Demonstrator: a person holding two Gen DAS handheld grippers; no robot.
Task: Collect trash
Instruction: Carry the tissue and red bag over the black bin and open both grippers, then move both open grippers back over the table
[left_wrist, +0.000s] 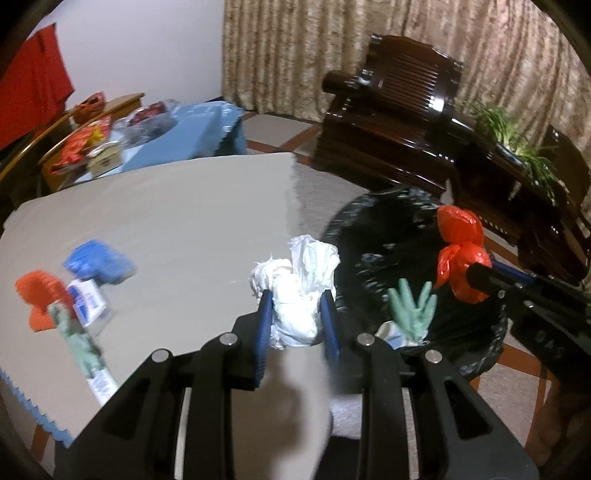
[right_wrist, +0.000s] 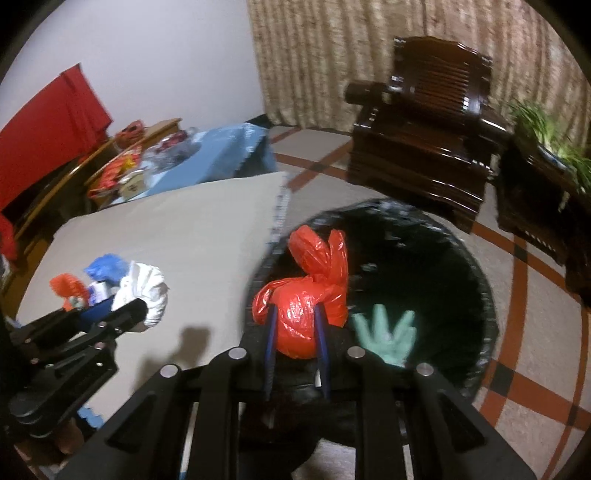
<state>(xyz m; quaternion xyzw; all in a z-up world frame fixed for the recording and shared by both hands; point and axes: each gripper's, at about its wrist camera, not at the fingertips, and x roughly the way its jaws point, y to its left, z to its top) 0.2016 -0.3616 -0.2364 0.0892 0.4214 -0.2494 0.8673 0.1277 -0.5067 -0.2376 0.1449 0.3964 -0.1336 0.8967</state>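
My left gripper (left_wrist: 297, 306) is shut on a crumpled white plastic bag (left_wrist: 299, 291) and holds it above the table's right edge, beside the bin. My right gripper (right_wrist: 295, 321) is shut on a knotted red plastic bag (right_wrist: 306, 295) and holds it over the black-lined trash bin (right_wrist: 461, 266). A green glove (right_wrist: 386, 334) lies inside the bin. On the grey table (left_wrist: 177, 229) at the left lie a blue bag (left_wrist: 98, 262), an orange bag (left_wrist: 40, 295), a small white-and-blue box (left_wrist: 88, 301) and a second green glove (left_wrist: 79, 343).
A dark wooden armchair (right_wrist: 424, 147) stands behind the bin, with a dark side table and a green plant (right_wrist: 543, 136) to its right. A second table with a blue cloth (left_wrist: 199, 129) and packages stands at the back left.
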